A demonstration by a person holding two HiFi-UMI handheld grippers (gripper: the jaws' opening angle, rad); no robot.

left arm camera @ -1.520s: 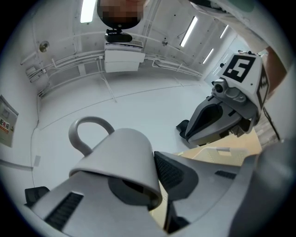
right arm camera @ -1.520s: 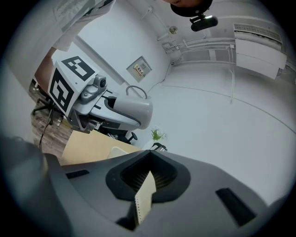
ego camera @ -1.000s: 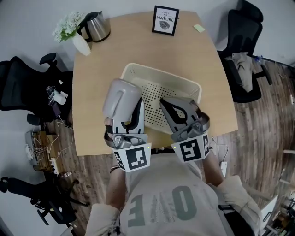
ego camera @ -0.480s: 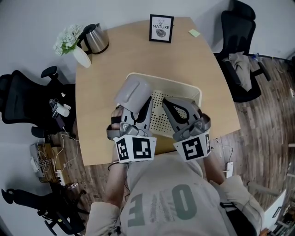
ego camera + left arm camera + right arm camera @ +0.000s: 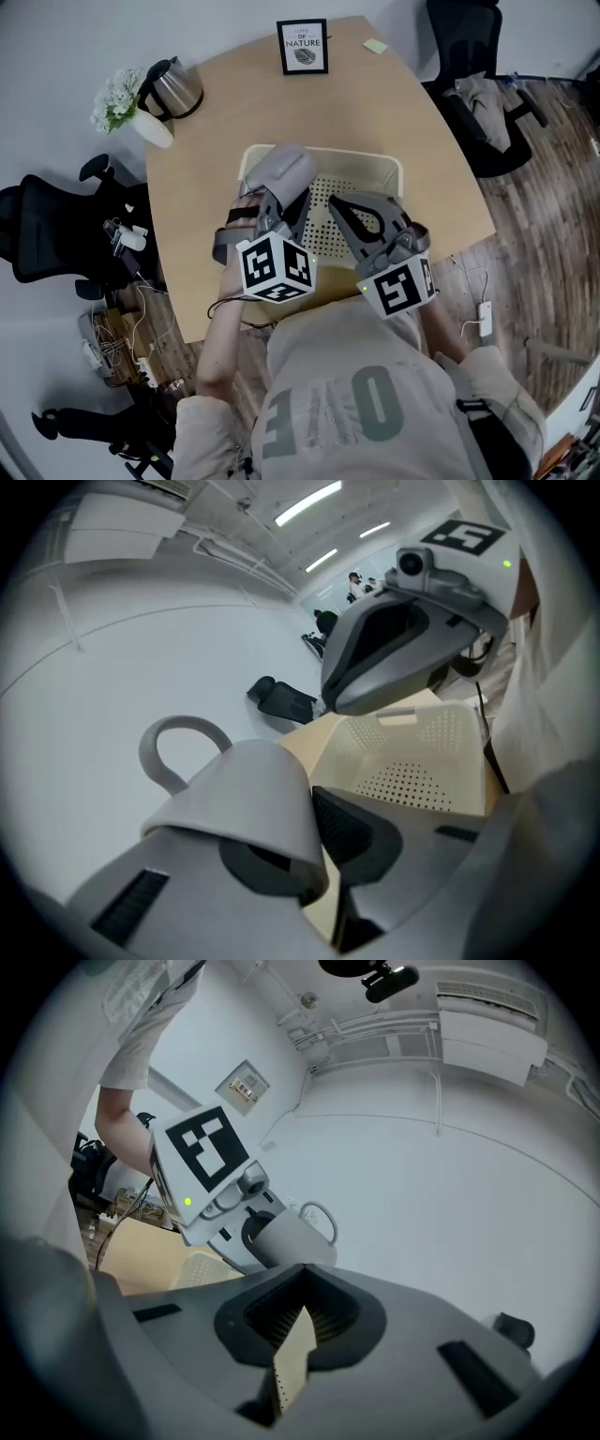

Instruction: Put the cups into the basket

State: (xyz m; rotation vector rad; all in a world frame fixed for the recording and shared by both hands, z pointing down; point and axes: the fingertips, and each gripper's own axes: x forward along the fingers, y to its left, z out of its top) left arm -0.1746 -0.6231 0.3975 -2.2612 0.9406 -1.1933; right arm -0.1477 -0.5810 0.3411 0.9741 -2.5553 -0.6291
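A grey cup [image 5: 281, 172] with a loop handle hangs over the left part of the cream perforated basket [image 5: 382, 178]. My left gripper [image 5: 279, 208] is shut on the cup's wall. In the left gripper view the cup [image 5: 234, 803] lies tipped across the jaws, handle to the upper left, and the basket [image 5: 422, 757] is beyond it. My right gripper [image 5: 337, 204] hovers over the basket's right half, shut with nothing in it. In the right gripper view its tips [image 5: 300, 1283] meet, and the cup [image 5: 292, 1238] shows past them. No other cup is visible.
The basket rests on a round-cornered wooden table [image 5: 216, 141]. A steel kettle [image 5: 173, 86] and a flower vase [image 5: 122, 108] stand at the far left, with a framed picture [image 5: 303, 47] and a sticky note [image 5: 375, 45] at the back. Black office chairs [image 5: 47, 225] flank the table.
My left gripper has carried the cup to the right, from beside the basket's left rim to over its left part. The right gripper has stayed over the basket, shut.
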